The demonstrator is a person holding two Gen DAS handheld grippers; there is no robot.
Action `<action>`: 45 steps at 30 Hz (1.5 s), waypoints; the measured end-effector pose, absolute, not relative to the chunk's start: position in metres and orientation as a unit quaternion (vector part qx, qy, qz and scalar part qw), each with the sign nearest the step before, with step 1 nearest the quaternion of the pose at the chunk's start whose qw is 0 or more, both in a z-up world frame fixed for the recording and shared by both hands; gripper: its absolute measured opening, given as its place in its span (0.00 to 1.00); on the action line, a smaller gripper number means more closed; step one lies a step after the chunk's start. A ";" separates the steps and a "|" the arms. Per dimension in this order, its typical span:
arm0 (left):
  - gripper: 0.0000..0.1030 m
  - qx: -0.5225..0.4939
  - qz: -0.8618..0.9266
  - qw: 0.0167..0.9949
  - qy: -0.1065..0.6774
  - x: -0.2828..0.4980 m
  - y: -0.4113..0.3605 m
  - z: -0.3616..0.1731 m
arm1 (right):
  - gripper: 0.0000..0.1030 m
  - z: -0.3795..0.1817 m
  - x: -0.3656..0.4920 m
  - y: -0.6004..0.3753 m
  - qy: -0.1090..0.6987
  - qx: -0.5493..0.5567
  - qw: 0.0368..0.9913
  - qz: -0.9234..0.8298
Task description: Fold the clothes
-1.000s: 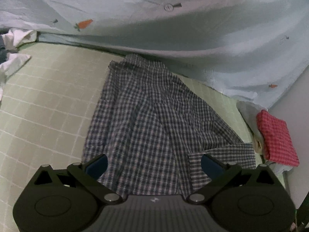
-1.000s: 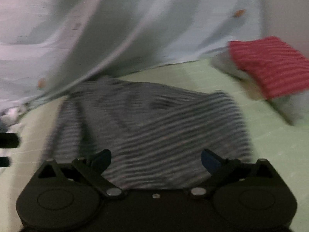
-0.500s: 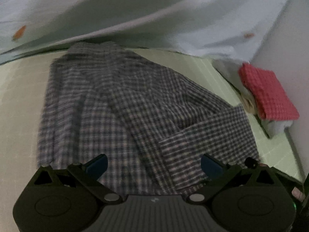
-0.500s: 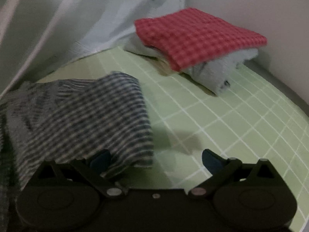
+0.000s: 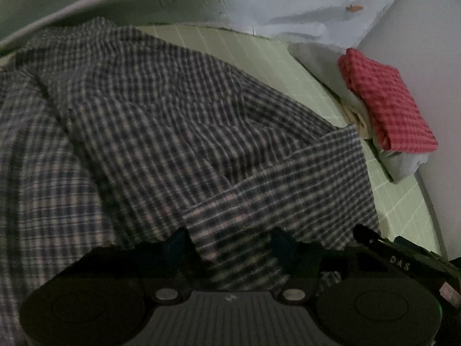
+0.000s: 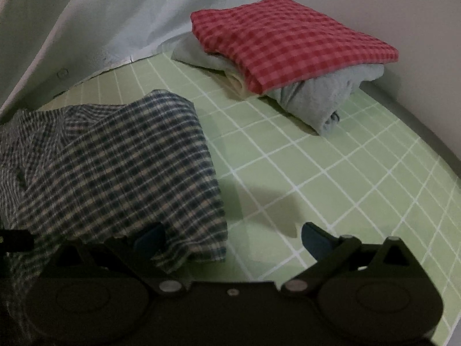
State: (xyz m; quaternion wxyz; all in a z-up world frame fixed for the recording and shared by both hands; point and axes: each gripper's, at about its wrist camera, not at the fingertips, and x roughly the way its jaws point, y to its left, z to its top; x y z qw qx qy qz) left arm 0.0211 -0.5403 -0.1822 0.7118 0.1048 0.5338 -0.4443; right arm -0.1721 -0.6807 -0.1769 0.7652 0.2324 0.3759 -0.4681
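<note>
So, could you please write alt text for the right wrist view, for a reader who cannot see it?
The right gripper stands open over the corner of a dark plaid shirt lying on a green checked mat. Behind, by the wall, a folded red gingham cloth tops a pile of pale folded clothes.

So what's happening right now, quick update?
Left gripper jaws closing, plaid shirt between them. Right gripper open at the shirt's corner. Folded red cloth off to the side, nothing in the way.

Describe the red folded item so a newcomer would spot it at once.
On the green gridded sheet, near the wall, sits a small pile of folded laundry. The red checked cloth lies on top, over a pale blue towel; nothing else here is red.
</note>
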 end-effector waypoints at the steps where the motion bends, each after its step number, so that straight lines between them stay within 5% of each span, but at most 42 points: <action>1: 0.13 0.107 -0.445 0.712 0.533 0.021 -0.540 -0.182 | 0.99 -0.177 -0.172 -0.680 0.377 0.232 0.765 -0.468; 5: 0.04 0.088 -0.460 0.720 0.512 0.020 -0.532 -0.166 | 0.99 -0.172 -0.169 -0.676 0.376 0.223 0.770 -0.464; 28: 0.05 -0.102 -0.222 0.915 0.321 0.162 -0.309 -0.012 | 0.99 -0.120 -0.164 -0.560 0.356 0.141 0.823 -0.421; 30: 0.13 -0.101 -0.157 0.921 0.342 0.168 -0.293 -0.018 | 0.99 -0.119 -0.166 -0.556 0.354 0.140 0.823 -0.421; 32: 0.43 -0.104 -0.116 0.917 0.367 0.164 -0.279 -0.027 | 0.99 -0.118 -0.168 -0.554 0.353 0.137 0.823 -0.422; 35: 0.69 -0.109 -0.112 0.904 0.397 0.138 -0.270 -0.045 | 0.99 -0.116 -0.172 -0.550 0.353 0.137 0.824 -0.422; 45: 0.72 0.017 -0.203 0.829 0.521 0.003 -0.300 -0.109 | 0.99 -0.130 -0.205 -0.547 0.388 0.113 0.822 -0.401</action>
